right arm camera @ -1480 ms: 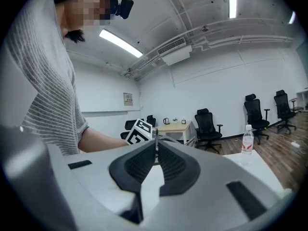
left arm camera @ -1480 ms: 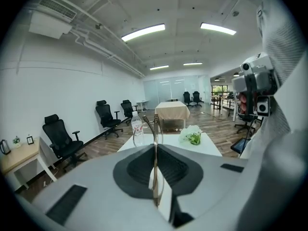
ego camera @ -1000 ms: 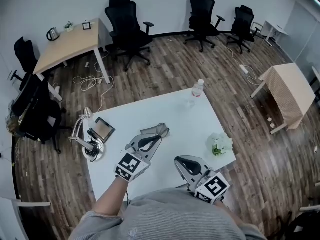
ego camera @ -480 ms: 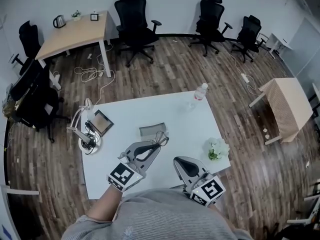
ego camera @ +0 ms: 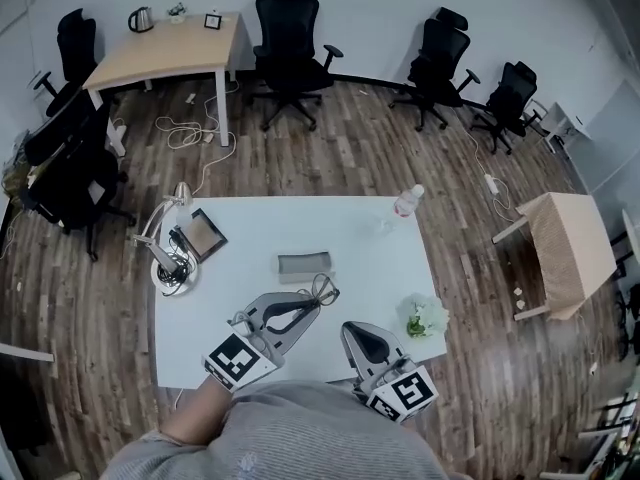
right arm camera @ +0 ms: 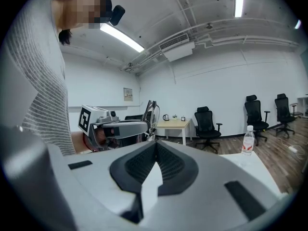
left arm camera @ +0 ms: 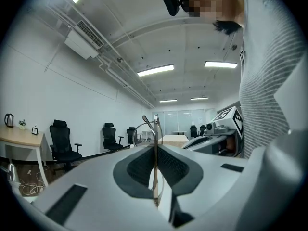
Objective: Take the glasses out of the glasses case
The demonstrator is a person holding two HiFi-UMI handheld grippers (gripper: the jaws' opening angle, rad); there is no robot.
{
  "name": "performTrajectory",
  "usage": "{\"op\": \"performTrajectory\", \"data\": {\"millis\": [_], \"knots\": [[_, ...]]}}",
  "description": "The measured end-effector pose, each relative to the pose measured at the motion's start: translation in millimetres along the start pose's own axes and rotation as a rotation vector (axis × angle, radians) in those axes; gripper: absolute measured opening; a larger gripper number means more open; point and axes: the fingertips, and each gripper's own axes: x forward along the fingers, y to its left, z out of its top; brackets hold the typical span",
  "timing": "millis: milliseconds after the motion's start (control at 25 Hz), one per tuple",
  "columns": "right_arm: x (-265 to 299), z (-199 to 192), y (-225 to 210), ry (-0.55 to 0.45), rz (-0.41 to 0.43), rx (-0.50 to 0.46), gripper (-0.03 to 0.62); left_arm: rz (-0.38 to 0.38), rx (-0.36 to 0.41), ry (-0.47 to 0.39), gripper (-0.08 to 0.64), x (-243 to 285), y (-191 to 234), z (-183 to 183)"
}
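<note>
the glasses (ego camera: 322,289) are already out of the case (ego camera: 304,264). they hang off the tip of the left gripper (ego camera: 308,306), raised above the near part of the table (ego camera: 250,228). the case sits alone a little further back, apart from them. in the left gripper view the jaws are clamped on a thin edge of the frame (left arm camera: 147,129), which runs straight up through the seam, so it is a narrow pinch on a slim part.

the right gripper (ego camera: 352,333) waits close by on the person's right, jaws pressed together with nothing between them (right arm camera: 155,146).

from where i stand, what's left is setting them down well. i'd keep the squeeze as light as it is, since more force on that thin frame could bend it or let it twist out. lower them slowly to bare table in front of the case, well away from the flowers (ego camera: 425,315), and let the frame rest before loosening the jaws. if they start to swing, the right gripper is near enough to steady the far side.
</note>
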Motion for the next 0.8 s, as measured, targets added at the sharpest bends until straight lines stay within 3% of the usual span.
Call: {"op": "performTrajectory", "data": {"millis": [800], "knots": [[1.4, -2.3, -1.3, 0.022, -0.008, -0.007, 0.015, 0.03, -0.013, -0.018, 0.026, -7.4, 16.7, 1.6]]}}
